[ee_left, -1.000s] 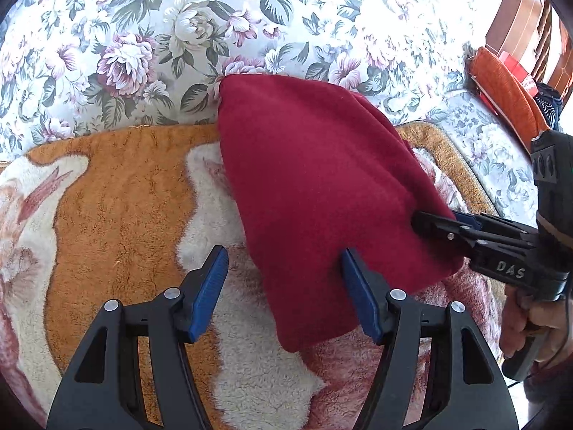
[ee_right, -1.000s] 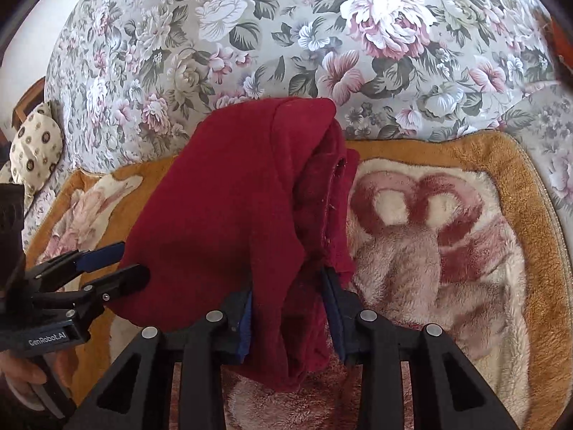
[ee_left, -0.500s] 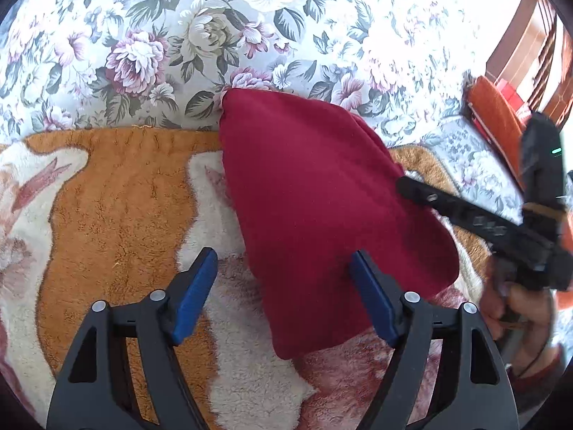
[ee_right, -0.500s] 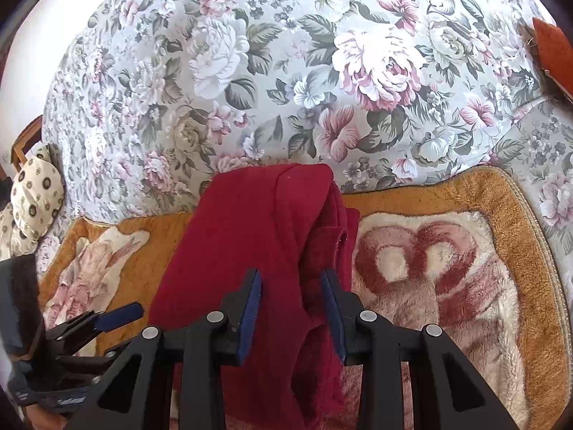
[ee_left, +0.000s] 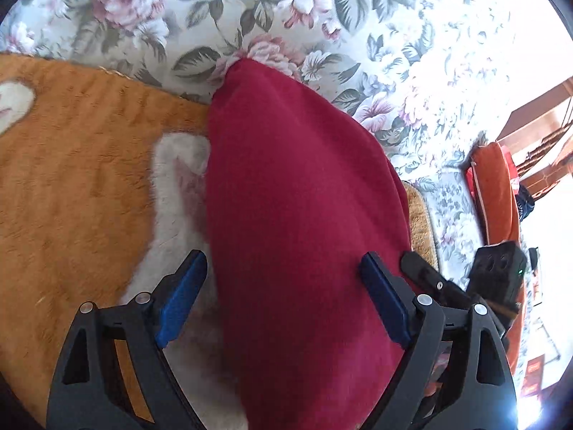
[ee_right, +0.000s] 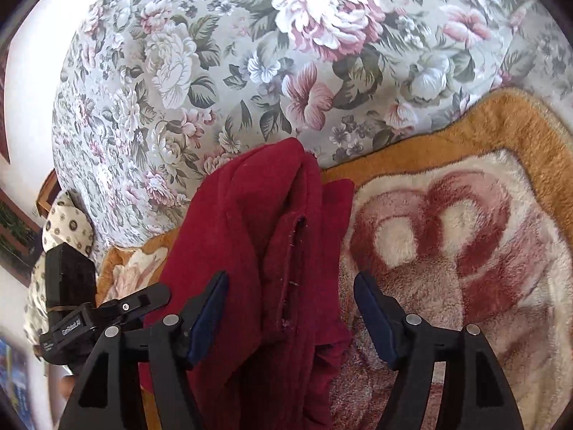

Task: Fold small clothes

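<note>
Garment: a dark red fleece garment point(ee_left: 301, 222), folded lengthwise, lies on the plush orange-and-cream blanket point(ee_left: 78, 179), its far end touching the grey floral-print cushion point(ee_left: 250, 10).
Left tool: the left tool point(ee_left: 283, 301) has its blue-padded jaws spreading; the smooth fold of the garment lies between them, and neither pad presses on it.
Right tool: the right tool point(ee_right: 290, 315) has its jaws spreading wide; the garment's layered edge lies between them, loose, with the left pad over the fleece and the right pad over the blanket point(ee_right: 465, 251).
Left view only: the garment's unbroken folded side; an orange cushion point(ee_left: 497, 197) and brown wooden furniture point(ee_left: 537, 136) at the right edge; the right tool point(ee_left: 437, 283) seen from the side, just beyond the garment's right border.
Right view only: the open side of the fold, with a stitched seam point(ee_right: 290, 268) running down stacked layers; a red looped pattern on the cream pile; a cream dotted cushion point(ee_right: 68, 222) at the far left; the left tool point(ee_right: 136, 301) resting beside the garment's left border.
Change from a second ago: the right tool was clamped on the garment's layered edge and has let it go; the left tool was already apart and now stands wider. Both views sit closer to the fleece and are tilted. The garment keeps its folded shape and its place against the cushion.
</note>
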